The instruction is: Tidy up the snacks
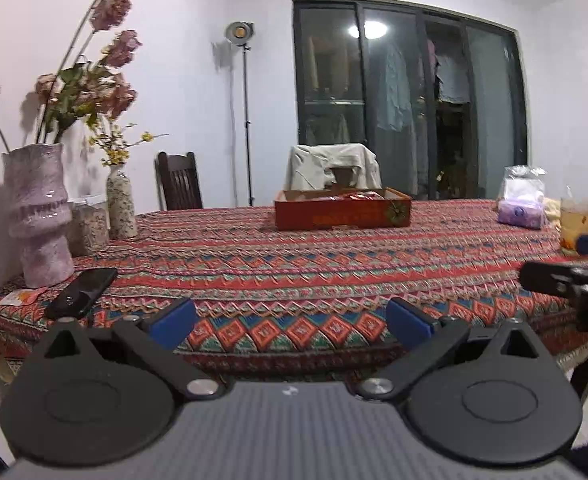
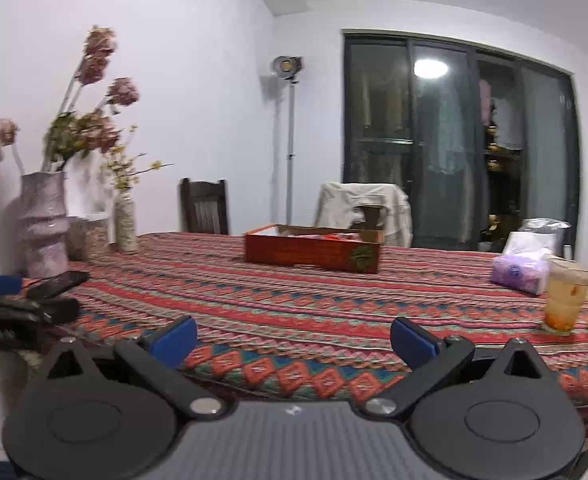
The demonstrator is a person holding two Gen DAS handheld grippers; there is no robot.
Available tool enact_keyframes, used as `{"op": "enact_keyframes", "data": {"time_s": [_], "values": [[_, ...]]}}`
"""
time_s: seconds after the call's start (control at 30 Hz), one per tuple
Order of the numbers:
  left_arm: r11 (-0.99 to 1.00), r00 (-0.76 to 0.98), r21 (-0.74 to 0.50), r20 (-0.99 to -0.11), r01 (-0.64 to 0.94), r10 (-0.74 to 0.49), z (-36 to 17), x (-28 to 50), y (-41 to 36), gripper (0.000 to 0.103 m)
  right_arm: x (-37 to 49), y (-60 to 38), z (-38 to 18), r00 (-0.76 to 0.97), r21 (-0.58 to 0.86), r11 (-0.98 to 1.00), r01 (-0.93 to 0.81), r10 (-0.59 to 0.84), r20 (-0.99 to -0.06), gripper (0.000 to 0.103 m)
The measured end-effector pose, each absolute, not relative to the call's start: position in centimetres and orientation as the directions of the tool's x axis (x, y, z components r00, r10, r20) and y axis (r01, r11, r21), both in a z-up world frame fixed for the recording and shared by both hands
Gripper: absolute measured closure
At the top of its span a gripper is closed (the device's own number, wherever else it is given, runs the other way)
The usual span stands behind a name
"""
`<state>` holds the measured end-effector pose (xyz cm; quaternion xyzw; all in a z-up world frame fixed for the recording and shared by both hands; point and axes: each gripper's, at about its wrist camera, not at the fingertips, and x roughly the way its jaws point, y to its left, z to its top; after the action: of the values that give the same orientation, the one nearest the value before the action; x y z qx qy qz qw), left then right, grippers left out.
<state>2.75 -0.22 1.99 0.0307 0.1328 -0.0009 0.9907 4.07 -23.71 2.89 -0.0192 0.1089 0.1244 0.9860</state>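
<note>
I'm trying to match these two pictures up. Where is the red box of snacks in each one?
Left wrist view: the red box sits mid-table, just right of centre, far side.
Right wrist view: the red box sits near centre, far side.
Shared landmark: the draped chair right behind it.

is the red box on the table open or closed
Open. The red box has no lid over its top, and red packets show above its rim in the left wrist view. How full it is cannot be told.
</note>
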Motion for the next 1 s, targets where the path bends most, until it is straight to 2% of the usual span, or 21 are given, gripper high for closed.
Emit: {"op": "enact_keyframes", "data": {"time_s": [0.13,0.43,1.0], "values": [[0.998,0.959,0.058,-0.284,0.021,-0.003,1.9,2.9,-0.4,0.0,3.8,-22.7,3.0,0.944,-0.045,0.963,-0.266,0.251,-0.213,0.0],[0.998,0.956,0.063,-0.293,0.031,-0.011,1.8,3.1,-0.6,0.0,4.3,-24.2,2.9,0.945,0.026,0.973,-0.228,0.228,-0.235,0.0],[0.998,0.956,0.058,-0.293,0.029,-0.01,1.8,3.1,-0.5,0.0,4.3,-24.1,3.0,0.948,0.019,0.974,-0.226,0.224,-0.227,0.0]]}}
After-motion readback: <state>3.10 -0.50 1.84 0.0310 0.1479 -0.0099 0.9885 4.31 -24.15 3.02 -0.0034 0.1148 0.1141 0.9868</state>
